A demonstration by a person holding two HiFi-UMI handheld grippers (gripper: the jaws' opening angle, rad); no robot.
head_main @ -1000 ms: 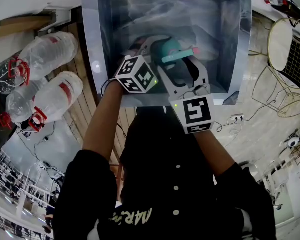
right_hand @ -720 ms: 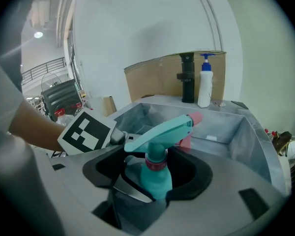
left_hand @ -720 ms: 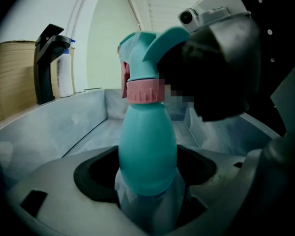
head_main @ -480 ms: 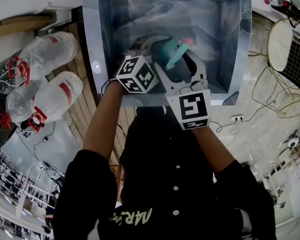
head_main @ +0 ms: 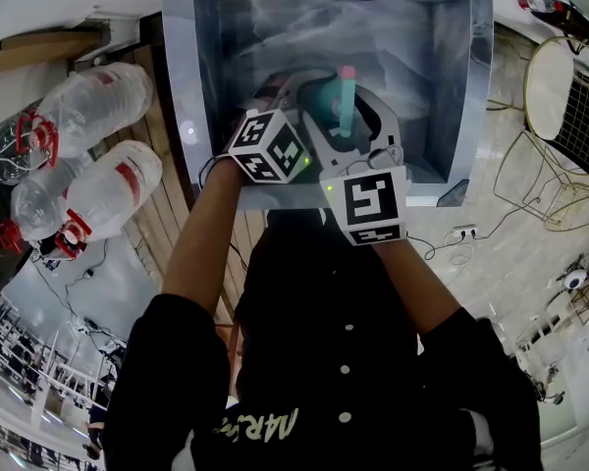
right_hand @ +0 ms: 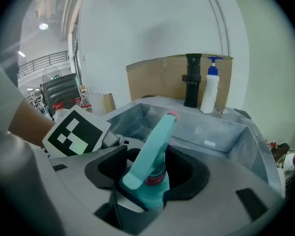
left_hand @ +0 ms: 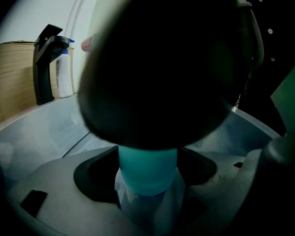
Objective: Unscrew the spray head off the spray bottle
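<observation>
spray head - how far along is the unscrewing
Done: the left gripper clamps the spray bottle over the sink. In hand: the right gripper has just been closing its jaws on the spray head between them. Left: the head is not off; its teal collar sits on the bottle.

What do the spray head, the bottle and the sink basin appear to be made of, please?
Spray head: probably moulded plastic, teal, smooth with a soft sheen.
Bottle: likely thin translucent plastic, whitish and faceted below the collar.
Sink basin: apparently stainless steel, grey with streaky brushed reflections.
</observation>
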